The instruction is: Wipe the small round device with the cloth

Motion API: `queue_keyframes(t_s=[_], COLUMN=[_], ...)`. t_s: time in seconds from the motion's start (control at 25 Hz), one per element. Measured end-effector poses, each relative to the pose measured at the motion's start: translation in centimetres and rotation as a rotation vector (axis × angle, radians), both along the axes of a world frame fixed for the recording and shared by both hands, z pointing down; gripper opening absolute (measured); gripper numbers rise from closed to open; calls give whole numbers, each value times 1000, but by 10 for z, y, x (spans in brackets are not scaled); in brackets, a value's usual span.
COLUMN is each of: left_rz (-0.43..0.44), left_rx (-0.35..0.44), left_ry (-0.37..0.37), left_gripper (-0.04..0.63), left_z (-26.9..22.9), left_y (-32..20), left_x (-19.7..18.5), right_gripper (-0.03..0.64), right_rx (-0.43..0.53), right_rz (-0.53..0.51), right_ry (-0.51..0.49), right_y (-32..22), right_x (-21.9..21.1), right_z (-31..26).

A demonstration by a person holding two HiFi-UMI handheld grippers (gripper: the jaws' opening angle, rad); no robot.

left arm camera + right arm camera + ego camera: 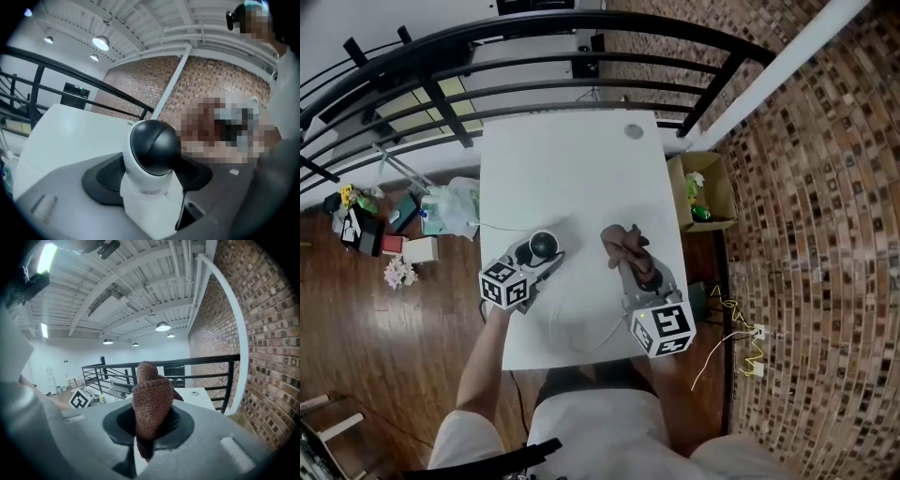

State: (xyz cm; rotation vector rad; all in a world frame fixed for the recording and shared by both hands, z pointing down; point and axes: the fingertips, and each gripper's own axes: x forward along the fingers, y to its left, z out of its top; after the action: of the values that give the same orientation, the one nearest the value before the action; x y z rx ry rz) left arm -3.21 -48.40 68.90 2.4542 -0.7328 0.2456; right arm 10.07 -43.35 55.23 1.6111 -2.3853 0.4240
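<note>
The step in hand looks like bringing the 2 tools together for the wipe. The left gripper is clamped on the white base of the small round device, 1 dark pad on each side, with the black dome standing clear above the jaws. The right gripper is clamped on the brown knitted cloth, which sticks up from the jaws in a bunched fold. In the head view the device sits over the near left part of the white worktop and the cloth is near it to the right, not touching. I cannot tell whether the device's base rests on the surface. To do this well, the left grip should stay low on the base so the dome remains exposed. The cloth's bunched tip, not the right jaws, should then meet the dome, with light strokes so the device does not twist in its pads. A thin white cable loops across the near edge and could drag or snag. A small grey disc lies far off at the back edge, out of the way. A cardboard box stands on the floor to the right, and a black railing runs behind.
</note>
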Motion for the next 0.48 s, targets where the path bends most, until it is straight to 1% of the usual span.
queue_keyframes(t_s=[0.12, 0.2, 0.28, 0.36, 0.48], left_rz=[-1, 6, 4, 3, 26], left_rx=[3, 10, 7, 0, 13], left_ry=[143, 213, 264, 281, 252], left_gripper=[351, 351, 351, 351, 351], left_z=[-42, -70, -95, -115, -142], left_y=[10, 18, 24, 29, 37], left_x=[-1, 0, 1, 3, 7], right_gripper=[29, 29, 29, 29, 29], right_rx=[-8, -3, 18, 40, 62], right_rz=[-120, -187, -253, -342, -517], right_ry=[-69, -133, -193, -244, -272], right_y=[-2, -3, -3, 0, 10], right_x=[-10, -15, -19, -29, -55], right_z=[-12, -26, -46, -72, -116])
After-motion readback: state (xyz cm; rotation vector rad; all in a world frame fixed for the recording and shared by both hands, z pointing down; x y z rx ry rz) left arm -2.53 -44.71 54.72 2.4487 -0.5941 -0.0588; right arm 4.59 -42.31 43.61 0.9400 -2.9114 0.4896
